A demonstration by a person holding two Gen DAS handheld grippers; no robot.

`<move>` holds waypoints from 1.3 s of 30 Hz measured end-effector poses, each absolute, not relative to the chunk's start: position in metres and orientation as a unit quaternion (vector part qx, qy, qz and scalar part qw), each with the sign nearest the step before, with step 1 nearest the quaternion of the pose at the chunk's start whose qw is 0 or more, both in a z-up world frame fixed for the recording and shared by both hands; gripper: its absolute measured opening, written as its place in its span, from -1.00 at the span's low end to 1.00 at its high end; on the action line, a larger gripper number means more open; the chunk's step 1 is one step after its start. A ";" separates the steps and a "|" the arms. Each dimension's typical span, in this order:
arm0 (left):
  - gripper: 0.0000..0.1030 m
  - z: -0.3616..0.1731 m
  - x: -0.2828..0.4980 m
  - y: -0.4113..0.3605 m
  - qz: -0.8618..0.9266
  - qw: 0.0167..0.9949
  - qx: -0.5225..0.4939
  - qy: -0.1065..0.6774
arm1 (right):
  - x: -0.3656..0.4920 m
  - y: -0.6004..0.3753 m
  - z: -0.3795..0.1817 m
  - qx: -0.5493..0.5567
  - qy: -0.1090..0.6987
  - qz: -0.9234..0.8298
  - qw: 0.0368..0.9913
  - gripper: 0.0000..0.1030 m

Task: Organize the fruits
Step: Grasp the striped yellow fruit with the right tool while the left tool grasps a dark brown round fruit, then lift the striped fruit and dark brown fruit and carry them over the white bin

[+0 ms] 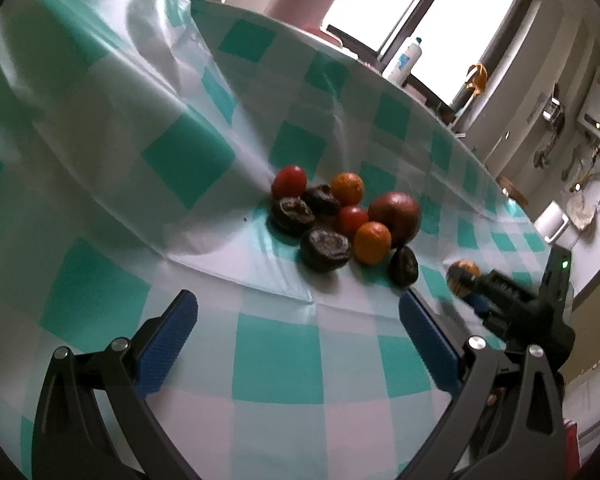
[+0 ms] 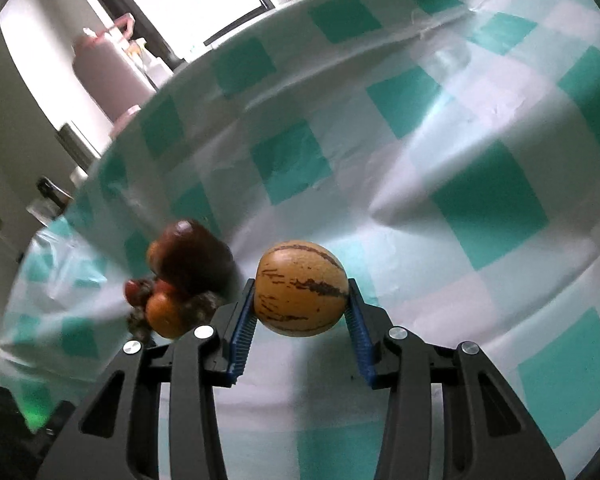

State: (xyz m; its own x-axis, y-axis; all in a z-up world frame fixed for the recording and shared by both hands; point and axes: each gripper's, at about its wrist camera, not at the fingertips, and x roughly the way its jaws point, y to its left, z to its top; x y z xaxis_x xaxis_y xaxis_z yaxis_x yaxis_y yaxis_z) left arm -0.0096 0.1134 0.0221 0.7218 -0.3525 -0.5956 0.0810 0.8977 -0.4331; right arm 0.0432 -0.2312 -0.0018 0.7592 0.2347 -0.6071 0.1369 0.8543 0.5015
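- Desk (image 1: 100, 128) covered with a shiny teal-and-white checked plastic cloth, creased in several places.
- Right gripper (image 2: 300, 300): black arms, blue ribbed pads, clamped on a round tan fruit with dark brown streaks (image 2: 301, 288); pads press both sides of it, fruit appears lifted clear of the cloth.
- Same fruit shows in the left wrist view as a small orange-brown ball (image 1: 463, 276) at the tip of the right gripper (image 1: 470, 290), just right of the pile; blurred there.
- Left gripper (image 1: 298, 320): jaws spread wide, nothing between the blue pads, only bare cloth; it points at the pile from the near side, apart from it.
- Fruit pile in mid-desk, pieces touching or nearly so:
- large round dark red-brown fruit (image 1: 394, 213) at the right side
- two small orange citrus fruits (image 1: 347, 188), one at the back and one at the front
- two small red tomato-like fruits (image 1: 289, 181), one at the back left and one in the middle
- four wrinkled black-brown dried-looking fruits (image 1: 326, 249), on the left and front edges of the pile
- Right wrist view: the pile sits left of the held fruit, close to the left pad, heavily blurred.
- White bottle with blue label (image 1: 404, 60) stands at the window behind the desk.
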 end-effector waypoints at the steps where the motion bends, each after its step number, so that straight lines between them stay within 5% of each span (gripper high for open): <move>1: 0.96 0.021 -0.008 0.111 -0.115 0.904 -0.191 0.366 | 0.040 -0.233 0.001 0.270 0.341 0.031 0.900 -0.18; 7: 0.94 0.016 0.023 0.069 -0.089 0.898 -0.133 0.410 | 0.037 -0.222 0.003 0.276 0.327 0.047 0.902 -0.18; 16: 0.45 0.010 0.082 0.037 -0.046 0.898 -0.090 0.429 | 0.033 -0.226 0.007 0.276 0.325 0.053 0.903 -0.18; 18: -0.16 0.008 0.082 0.037 -0.045 0.900 -0.085 0.424 | 0.033 -0.226 0.006 0.275 0.325 0.055 0.903 -0.18; 29: -0.18 0.021 -0.005 0.076 -0.086 0.921 -0.164 0.343 | 0.033 -0.226 0.006 0.273 0.326 0.055 0.903 -0.18; 39: -0.18 0.020 -0.004 0.100 -0.099 0.912 -0.240 0.318 | 0.033 -0.227 0.006 0.275 0.322 0.058 0.904 -0.18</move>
State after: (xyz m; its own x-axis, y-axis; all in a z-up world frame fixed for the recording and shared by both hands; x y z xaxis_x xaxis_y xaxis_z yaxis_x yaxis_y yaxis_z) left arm -0.0038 0.1000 0.0197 0.7774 -0.3340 -0.5330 0.0284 0.8651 -0.5008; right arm 0.0326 -0.2271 0.0056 0.7855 0.2823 -0.5506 0.0723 0.8418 0.5348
